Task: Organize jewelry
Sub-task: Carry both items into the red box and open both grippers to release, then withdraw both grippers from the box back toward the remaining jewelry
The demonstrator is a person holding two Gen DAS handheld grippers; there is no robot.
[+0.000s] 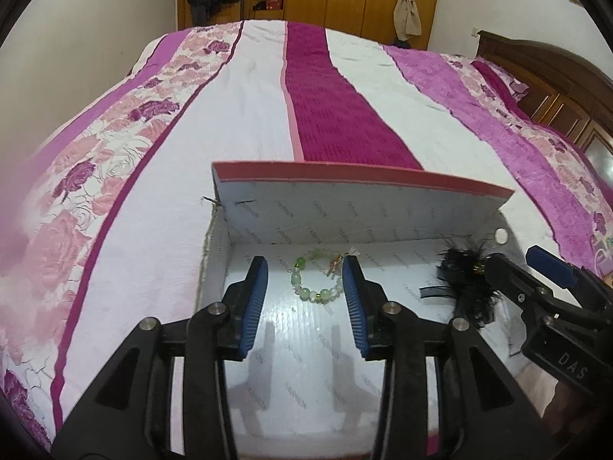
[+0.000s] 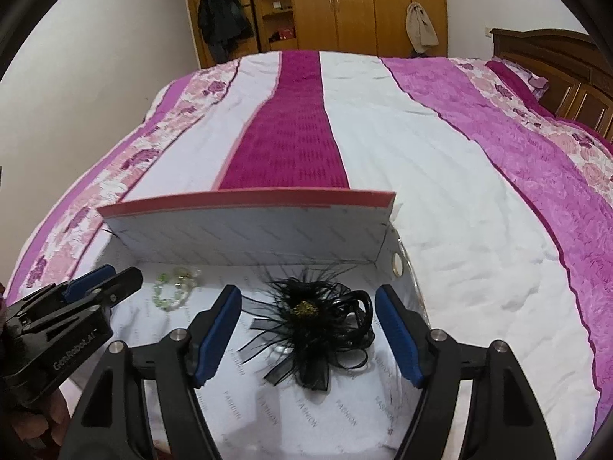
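Observation:
An open white box (image 1: pixel 345 214) printed "FASHION", with a pink-edged raised lid, sits on the bed. A green and clear bead bracelet (image 1: pixel 295 278) lies on its floor at the left. My left gripper (image 1: pixel 305 268) is open above it, a blue pad on each side, neither pressing the beads. To the right lies a black feathered hair piece (image 2: pixel 306 318) with a gold centre. My right gripper (image 2: pixel 308 293) is open around it without squeezing. Each gripper shows in the other's view: the right gripper (image 1: pixel 521 264) and the left gripper (image 2: pixel 103 274). The box (image 2: pixel 249 234) fills the foreground.
The box rests on a quilt (image 1: pixel 237 122) striped white, magenta and floral pink. A dark wooden headboard (image 2: pixel 555 61) stands at the right. Wooden wardrobes (image 2: pixel 345 4), a hung dark jacket (image 2: pixel 224 19) and a beige bag (image 2: pixel 419 27) are at the far wall.

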